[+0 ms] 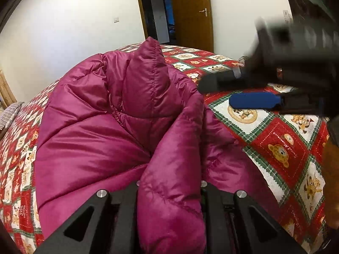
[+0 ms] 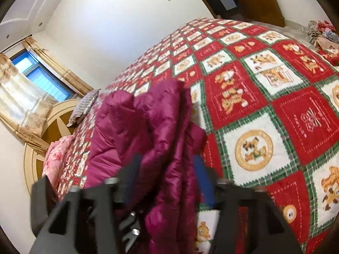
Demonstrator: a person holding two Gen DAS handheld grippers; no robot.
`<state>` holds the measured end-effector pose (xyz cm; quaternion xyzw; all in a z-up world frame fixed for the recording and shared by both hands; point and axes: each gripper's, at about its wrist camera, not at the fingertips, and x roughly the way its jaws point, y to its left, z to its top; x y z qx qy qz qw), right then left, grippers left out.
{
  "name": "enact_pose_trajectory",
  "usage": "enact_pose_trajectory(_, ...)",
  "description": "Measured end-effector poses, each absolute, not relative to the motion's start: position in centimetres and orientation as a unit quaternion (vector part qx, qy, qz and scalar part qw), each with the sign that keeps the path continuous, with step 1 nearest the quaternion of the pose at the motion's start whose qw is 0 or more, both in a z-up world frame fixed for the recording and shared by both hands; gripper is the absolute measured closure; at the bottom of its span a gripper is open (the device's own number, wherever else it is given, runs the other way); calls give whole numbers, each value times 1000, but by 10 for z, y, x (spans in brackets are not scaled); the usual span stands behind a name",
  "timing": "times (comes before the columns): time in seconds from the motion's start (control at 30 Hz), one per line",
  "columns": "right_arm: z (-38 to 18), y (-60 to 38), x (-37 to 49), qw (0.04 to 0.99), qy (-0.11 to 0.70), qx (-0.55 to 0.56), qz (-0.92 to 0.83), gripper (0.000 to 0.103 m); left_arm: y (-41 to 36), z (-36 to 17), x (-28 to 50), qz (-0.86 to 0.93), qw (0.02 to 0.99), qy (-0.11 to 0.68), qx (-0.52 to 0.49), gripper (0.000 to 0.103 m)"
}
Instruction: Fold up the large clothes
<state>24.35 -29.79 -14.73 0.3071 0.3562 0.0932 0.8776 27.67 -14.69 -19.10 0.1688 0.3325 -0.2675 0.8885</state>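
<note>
Left wrist view
- Jacket: a magenta puffer jacket (image 1: 101, 127) lies heaped on the near-left part of the bed (image 1: 275, 139), bulk toward the bed's left edge, a peaked part standing up in the middle.
- Why held so: one padded fold rises from the heap straight into the left gripper (image 1: 169, 201); judged, that edge is being carried over to make a fold.
- Left tool: jaws nearly together, clamped on that fold; fabric bulges out above the pinch.
- Right tool, seen from here: the right gripper (image 1: 214, 94) hangs blurred over the quilt, just beside the jacket's right edge. Its black finger and blue-padded finger (image 1: 252, 102) stand apart, nothing pressed between them.

Right wrist view
- Jacket: jacket (image 2: 131, 127) bunched upright at the near-left side of the bed (image 2: 254, 144), the far right of the quilt bare.
- Right tool: right gripper (image 2: 165, 180) has its jaws spread. A hanging fold of jacket sits in the gap, but the pads do not squeeze it; picture blurred.
- Why so: judged, this side has let go while the left keeps the cloth.
- Far corner: loose clothes (image 2: 322, 31) lie beyond the bed's far right corner.
</note>
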Motion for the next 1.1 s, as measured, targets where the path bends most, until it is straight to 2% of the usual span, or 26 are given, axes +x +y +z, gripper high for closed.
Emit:
enact_pose_trajectory(0.23, -147, -269, 283, 873, 395, 248, 142, 40, -142, -191, 274, -269, 890, 327, 171, 90)
enact_pose_trajectory(0.27, -148, -266, 288, 869, 402, 246, 151, 53, -141, -191, 274, -271, 889, 327, 170, 90)
enact_pose_trajectory(0.3, -149, -264, 291, 868, 408, 238, 153, 74, -141, -191, 273, -272, 889, 327, 169, 89)
enact_pose_trajectory(0.33, -150, -262, 295, 869, 414, 227, 148, 76, -140, -190, 273, -276, 888, 327, 168, 84)
enact_pose_trajectory(0.4, -152, -266, 299, 866, 421, 228, 145, 87, -135, -186, 272, -290, 885, 330, 154, 79)
enact_pose_trajectory(0.5, -159, -276, 299, 858, 434, 244, 129, 89, -128, -176, 259, -316, 875, 334, 149, 69)
enact_pose_trajectory(0.7, -173, -284, 296, 854, 435, 257, 125, 90, -104, -161, 204, -346, 868, 291, 206, 50)
enact_pose_trajectory(0.83, -170, -279, 296, 860, 437, 235, 122, 90, -74, -150, 185, -373, 858, 296, 194, 49)
enact_pose_trajectory(0.9, -172, -279, 294, 862, 437, 225, 125, 90, -54, -138, 189, -396, 851, 307, 157, 49)
enact_pose_trajectory(0.97, -175, -280, 291, 863, 436, 222, 127, 89, -33, -121, 207, -396, 858, 307, 113, 48)
enact_pose_trajectory(1.1, -181, -282, 285, 860, 431, 240, 130, 89, -13, -101, 273, -316, 898, 303, 42, 41)
